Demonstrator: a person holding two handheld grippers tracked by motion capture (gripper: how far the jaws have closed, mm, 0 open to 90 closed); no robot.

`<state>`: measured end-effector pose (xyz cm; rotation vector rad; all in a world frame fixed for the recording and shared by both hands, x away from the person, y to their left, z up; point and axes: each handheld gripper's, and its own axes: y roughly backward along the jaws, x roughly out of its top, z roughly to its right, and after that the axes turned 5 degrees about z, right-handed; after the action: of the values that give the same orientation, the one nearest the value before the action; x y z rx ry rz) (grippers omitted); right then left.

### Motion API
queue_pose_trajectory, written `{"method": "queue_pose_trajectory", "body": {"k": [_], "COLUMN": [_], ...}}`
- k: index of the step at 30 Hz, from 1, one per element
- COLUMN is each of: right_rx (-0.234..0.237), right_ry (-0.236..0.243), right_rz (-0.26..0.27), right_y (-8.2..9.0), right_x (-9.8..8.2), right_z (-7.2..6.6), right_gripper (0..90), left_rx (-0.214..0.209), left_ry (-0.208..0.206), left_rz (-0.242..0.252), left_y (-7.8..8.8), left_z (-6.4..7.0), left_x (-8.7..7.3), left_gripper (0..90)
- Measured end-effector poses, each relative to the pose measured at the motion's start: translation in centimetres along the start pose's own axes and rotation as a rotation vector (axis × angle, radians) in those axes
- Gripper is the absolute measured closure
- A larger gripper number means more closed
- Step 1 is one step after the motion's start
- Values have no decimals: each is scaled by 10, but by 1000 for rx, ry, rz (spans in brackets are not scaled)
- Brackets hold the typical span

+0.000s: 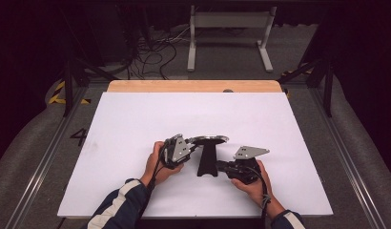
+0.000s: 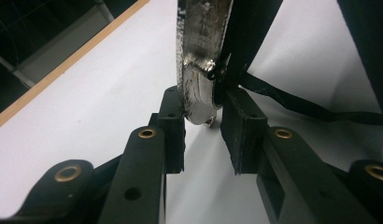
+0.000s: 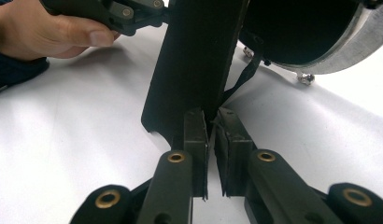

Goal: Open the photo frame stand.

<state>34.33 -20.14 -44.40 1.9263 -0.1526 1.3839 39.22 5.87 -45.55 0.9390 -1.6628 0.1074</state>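
black pouch (image 1: 206, 161) with a round silver metal ring (image 1: 209, 140) at its top stands near the middle of the white table (image 1: 136, 119), towards the person's edge, wide flared base on the surface. left gripper (image 1: 187, 151) comes in from the pouch's left at ring height; in the left gripper view the ring's silver edge (image 2: 199, 70) and a fold of black fabric sit between the pads (image 2: 173, 126), jaws clamped on them. right gripper (image 1: 221, 166) sits low on the pouch's right side; in the right gripper view its jaws are pinched nearly together on the pouch's lower edge (image 3: 194, 70), thin fabric caught between the pads. a black strap (image 3: 248, 70) hangs from the ring down to the table. both hands rest near the table surface, left hand (image 1: 158, 164) just beside the pouch. wooden table edge (image 1: 193, 86) at the far side, white stand (image 1: 230, 36) and cables (image 1: 153, 55) on the floor behind.
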Motion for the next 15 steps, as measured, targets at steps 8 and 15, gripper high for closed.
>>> {"method": "queue_pose_trajectory", "body": {"k": [8,15], "right_rx": [-24,-29], "right_ry": [10,3], "right_rz": [6,13], "right_y": [0,-1], "right_x": [-1,-2], "right_z": [-3,-4], "right_gripper": [841,839], "left_rx": [34,46], "left_ry": [-30,-23], "left_rz": [-10,-12], "left_y": [-2,-6], "left_z": [2,2], "left_x": [0,-1], "left_gripper": [706,705]}}
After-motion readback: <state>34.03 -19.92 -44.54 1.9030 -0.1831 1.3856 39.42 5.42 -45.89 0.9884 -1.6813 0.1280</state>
